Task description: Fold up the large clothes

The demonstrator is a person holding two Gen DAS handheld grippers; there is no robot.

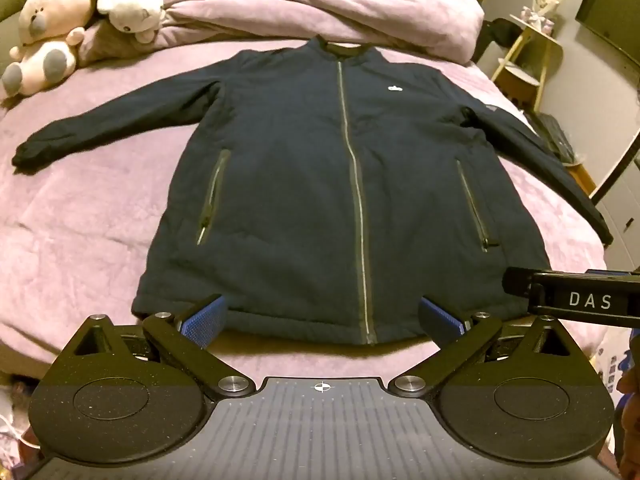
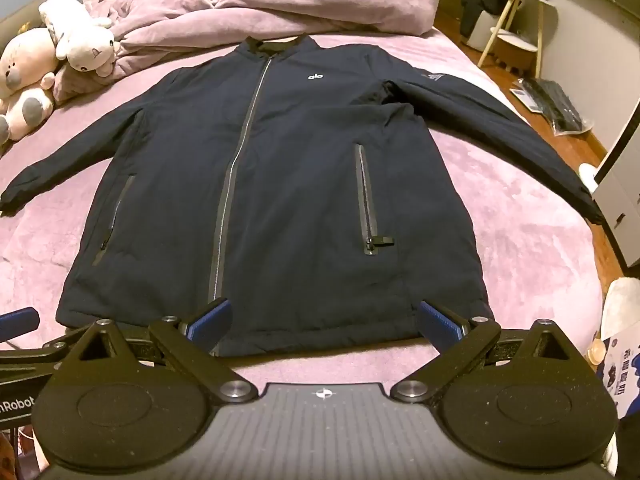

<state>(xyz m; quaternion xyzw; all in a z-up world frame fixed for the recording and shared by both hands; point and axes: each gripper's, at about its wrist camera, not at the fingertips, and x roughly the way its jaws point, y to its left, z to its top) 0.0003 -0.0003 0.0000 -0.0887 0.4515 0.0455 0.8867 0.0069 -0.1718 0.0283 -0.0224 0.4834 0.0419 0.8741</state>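
Jacket, navy, zip-front, lying face-up and flat on bed, collar at far end, hem nearest both tools. Long axis running straight away from grippers, zip roughly down centre. Sleeves spreading out to both sides, wearer-left sleeve reaching toward bed edge.

Left gripper hovering just above/before hem, jaws standing wide, nothing held. Right gripper likewise wide and empty, sitting toward hem's right part. Each arm nearer its own hem corner; no fold begun, judging by layout.

Surface: soft purple cover, likely to drag w/ fabric. Bunched duvet and plush toys beyond collar; shelf at right.
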